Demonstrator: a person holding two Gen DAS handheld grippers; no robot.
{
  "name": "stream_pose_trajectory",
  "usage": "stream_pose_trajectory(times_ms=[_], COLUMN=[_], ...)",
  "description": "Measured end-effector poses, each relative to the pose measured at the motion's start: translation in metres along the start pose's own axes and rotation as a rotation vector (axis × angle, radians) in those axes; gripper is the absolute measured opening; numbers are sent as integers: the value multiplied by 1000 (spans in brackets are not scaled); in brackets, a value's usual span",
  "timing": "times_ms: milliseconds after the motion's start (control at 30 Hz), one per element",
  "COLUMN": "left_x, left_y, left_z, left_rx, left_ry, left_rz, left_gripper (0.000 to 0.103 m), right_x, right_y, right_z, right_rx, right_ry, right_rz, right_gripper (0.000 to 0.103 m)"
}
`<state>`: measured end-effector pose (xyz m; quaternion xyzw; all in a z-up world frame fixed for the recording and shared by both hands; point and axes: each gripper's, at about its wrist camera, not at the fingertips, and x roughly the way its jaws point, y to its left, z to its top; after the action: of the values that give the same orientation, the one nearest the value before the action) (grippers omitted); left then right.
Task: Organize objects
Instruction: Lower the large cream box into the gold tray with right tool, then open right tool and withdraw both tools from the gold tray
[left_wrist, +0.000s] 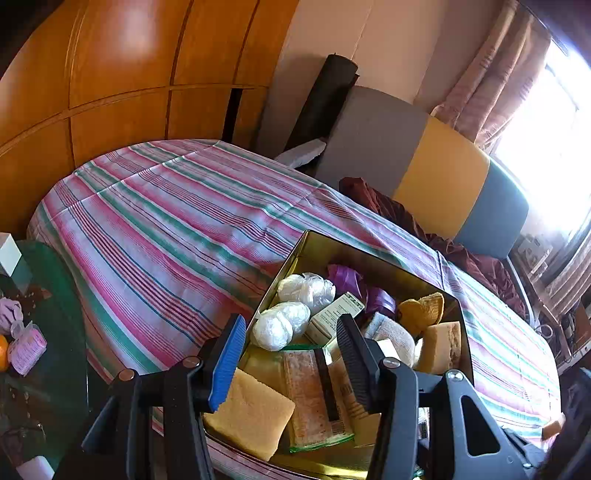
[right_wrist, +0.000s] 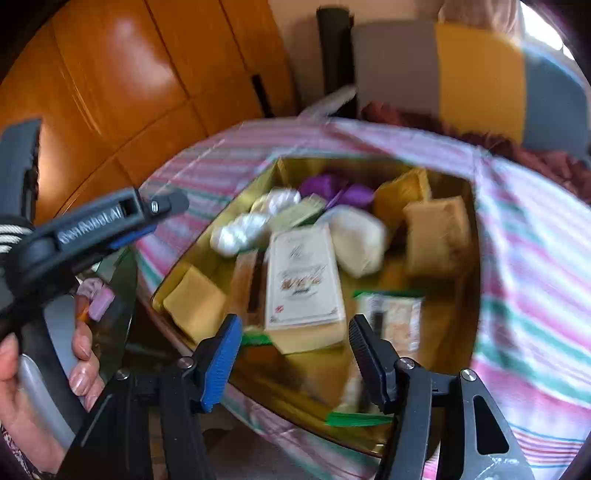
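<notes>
Inside gold tin (right_wrist: 474, 236), motion-blurred white box (right_wrist: 303, 278).

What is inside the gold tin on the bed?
The gold tin holds two plastic-wrapped white bundles, purple wrapping, yellow sponges, a cream box and flat packets. Whatever lies beneath them is covered.

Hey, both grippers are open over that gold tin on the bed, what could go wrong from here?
1. The gold tin sits on a soft striped bedspread close to the bed's edge; pressing down on it might tip it or slide it off.
2. The tin is crowded: closing on the yellow sponge may also catch the flat packet touching it.
3. The right wrist view is blurred, so aiming the right gripper at the cream box may miss.
</notes>
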<state>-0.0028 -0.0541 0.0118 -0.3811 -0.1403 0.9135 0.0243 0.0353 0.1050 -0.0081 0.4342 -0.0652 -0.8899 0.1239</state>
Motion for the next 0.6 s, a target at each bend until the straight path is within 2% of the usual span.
stream_pose_trajectory(times_ms=[67, 133, 200, 233, 300, 467, 533, 600], left_x=[-1, -2, -1, -2, -1, -3, -6, -9], left_y=[0, 0, -1, -1, -2, -7, -10, -11], left_z=[0, 1, 2, 2, 2, 3, 3, 2], left_rx=[-5, -6, -4, -7, -5, 24, 37, 38], left_ry=[-2, -6, -3, -3, 2, -5, -14, -24], left_rz=[-2, 8, 18, 17, 24, 45, 50, 41], left_gripper=[52, 52, 52, 52, 52, 52, 52, 52], right_x=[-5, -1, 14, 24, 28, 16, 9, 4], right_y=[0, 0, 0, 1, 3, 14, 14, 12], right_z=[3, 5, 5, 4, 4, 7, 9, 11], right_rx=[-11, -26, -39, -30, -22, -89, -98, -96], right_ry=[-15, -9, 36, 68, 68, 21, -1, -19], right_rz=[-28, -67, -91, -72, -33, -103, -136, -160], right_gripper=[58, 44, 42, 42, 42, 46, 56, 61])
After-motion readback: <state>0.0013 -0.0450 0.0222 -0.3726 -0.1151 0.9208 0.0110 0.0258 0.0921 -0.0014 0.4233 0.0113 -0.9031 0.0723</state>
